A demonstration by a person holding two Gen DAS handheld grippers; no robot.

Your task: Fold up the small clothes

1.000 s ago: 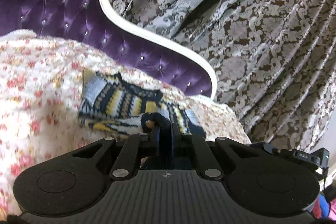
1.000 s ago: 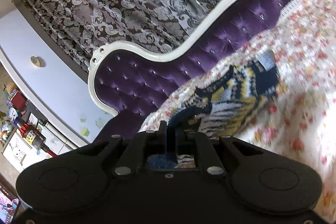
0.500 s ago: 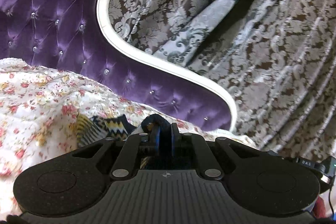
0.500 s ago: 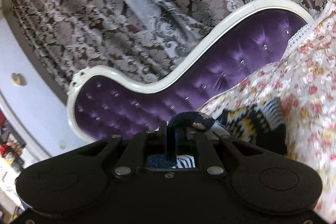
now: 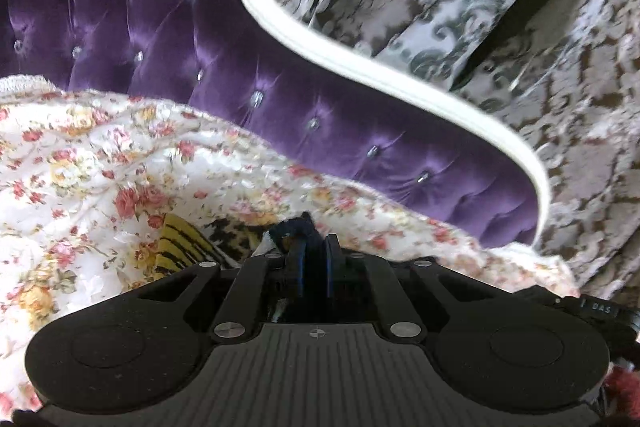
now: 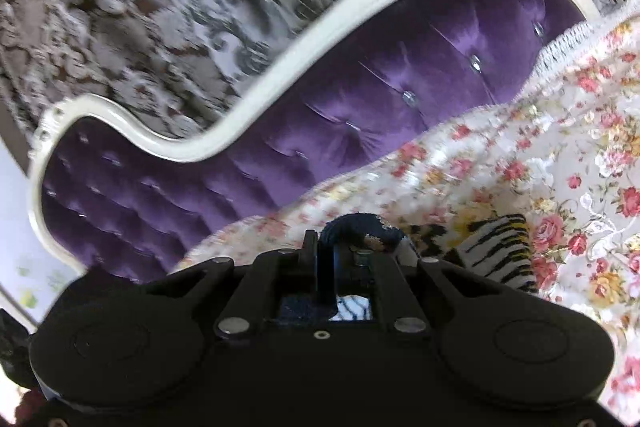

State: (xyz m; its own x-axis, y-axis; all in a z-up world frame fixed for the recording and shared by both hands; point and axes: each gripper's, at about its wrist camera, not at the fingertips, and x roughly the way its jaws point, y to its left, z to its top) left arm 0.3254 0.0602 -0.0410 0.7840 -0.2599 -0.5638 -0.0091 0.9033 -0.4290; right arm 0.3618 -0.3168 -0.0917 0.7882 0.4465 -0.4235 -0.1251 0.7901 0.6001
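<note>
Both clamped: left hand-held gripper (image 5: 313, 247) and right hand-held gripper (image 6: 325, 247) each pinch the patterned knit garment's (image 6: 496, 251) navy edge, low over the floral bedspread (image 5: 100, 163) near the headboard (image 5: 280, 99); uneven release could skew the fold.

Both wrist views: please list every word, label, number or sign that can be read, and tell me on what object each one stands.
"DAS": white letters on a small black device at the right edge of the left wrist view, beside the gripper body.
A small round cross-hair mark, not a word, sits on the ribbed body of the left gripper.
Right wrist view: no readable text; the shapes at its far left edge are too blurred to tell.
</note>
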